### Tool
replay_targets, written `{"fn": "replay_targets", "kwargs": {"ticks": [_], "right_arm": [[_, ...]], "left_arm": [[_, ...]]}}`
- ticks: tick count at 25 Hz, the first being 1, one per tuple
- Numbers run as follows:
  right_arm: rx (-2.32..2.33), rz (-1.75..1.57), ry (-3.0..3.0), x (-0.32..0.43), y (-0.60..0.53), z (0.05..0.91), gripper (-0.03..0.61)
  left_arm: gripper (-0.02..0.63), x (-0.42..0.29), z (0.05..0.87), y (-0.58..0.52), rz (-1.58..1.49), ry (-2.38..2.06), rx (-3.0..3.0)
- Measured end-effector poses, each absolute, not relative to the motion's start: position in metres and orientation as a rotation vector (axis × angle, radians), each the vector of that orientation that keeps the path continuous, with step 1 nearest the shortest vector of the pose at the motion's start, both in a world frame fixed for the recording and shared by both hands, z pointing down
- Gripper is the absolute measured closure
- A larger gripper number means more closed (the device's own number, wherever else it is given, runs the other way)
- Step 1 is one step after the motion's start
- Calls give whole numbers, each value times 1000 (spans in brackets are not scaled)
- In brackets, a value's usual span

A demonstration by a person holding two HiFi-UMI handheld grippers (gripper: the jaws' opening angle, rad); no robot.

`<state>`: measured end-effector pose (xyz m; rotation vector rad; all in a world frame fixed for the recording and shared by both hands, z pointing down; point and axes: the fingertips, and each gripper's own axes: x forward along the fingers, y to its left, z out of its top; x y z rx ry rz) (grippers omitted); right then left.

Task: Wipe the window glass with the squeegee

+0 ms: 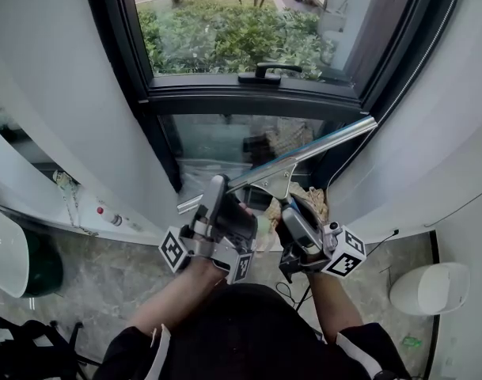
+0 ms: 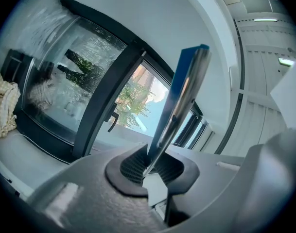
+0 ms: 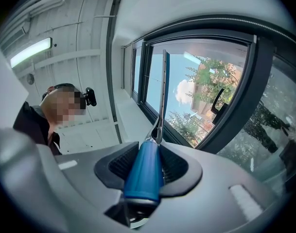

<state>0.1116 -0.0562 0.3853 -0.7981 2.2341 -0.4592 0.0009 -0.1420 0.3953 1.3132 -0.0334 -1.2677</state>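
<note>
Steel-bladed, blue-handled squeegee (image 1: 320, 145) slants across the window glass (image 1: 217, 137): right gripper (image 3: 148, 166) clamps the handle, left gripper (image 2: 150, 166) pinches the blade, apparently its near-left end.

A dark-framed window (image 1: 225, 93) is set between white walls (image 1: 58, 93). Green shrubs (image 1: 225, 30) are seen outside. The floor (image 1: 114, 267) is laid in grey stone.
</note>
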Motion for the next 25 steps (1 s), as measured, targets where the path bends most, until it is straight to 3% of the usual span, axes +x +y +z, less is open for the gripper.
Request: {"fn": "replay_targets", "kwargs": {"ticks": [6,12,25], "right_arm": [[-810,-475,2146,114,-61,380,448],[-792,-488,2009,128,-78,363,448],[-817,-386,2004,94,-112,328,446]], "left_arm": [[583,4,379,-149,-1217,-8,1417],[482,0,369,-153,-1150,-92,1603],[485,-37,379,-162,-749,-426,2387]]}}
